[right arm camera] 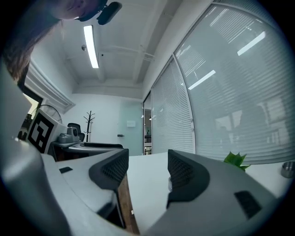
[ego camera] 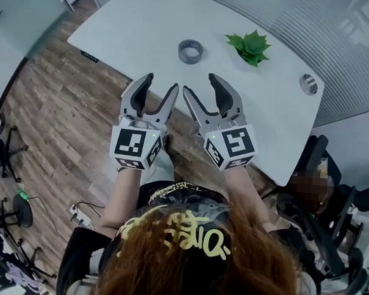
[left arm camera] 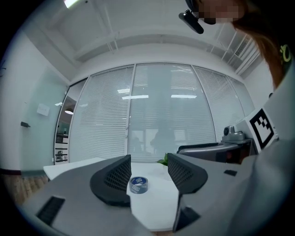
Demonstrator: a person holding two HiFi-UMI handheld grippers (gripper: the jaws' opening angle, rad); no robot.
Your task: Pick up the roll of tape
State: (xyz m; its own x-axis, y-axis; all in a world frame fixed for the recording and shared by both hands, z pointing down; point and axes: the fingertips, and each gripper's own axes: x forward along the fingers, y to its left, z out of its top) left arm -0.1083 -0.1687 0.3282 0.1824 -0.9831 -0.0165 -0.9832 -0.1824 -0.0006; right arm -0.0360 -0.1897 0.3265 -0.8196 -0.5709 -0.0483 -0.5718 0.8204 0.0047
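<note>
The roll of tape [ego camera: 190,51], dark grey, lies flat with its hole upward near the middle of the white tabletop [ego camera: 130,25], clear of every edge. Nothing touches it.

To its right, closer to the far edge, stands a small green plant [ego camera: 249,47]. Well beyond the plant, by the right-hand end of the tabletop, sits a round metal fitting [ego camera: 309,84]; whether it is set into the surface or stands on it cannot be told.

The left gripper [ego camera: 161,83] is held over the near edge of the tabletop, in line with the roll but apart from it. In the left gripper view the roll appears in the gap between the two jaws, yet farther off on the table and not touched by either pad. The jaws stand apart and hold nothing.

The right gripper [ego camera: 201,84] is held just beside the left one, also over the near edge. Its jaws likewise stand apart, and the right gripper view shows only bare tabletop between them.

Below the near edge lies a wooden floor [ego camera: 65,121]. White window blinds [left arm camera: 161,115] fill the wall behind the far edge.
</note>
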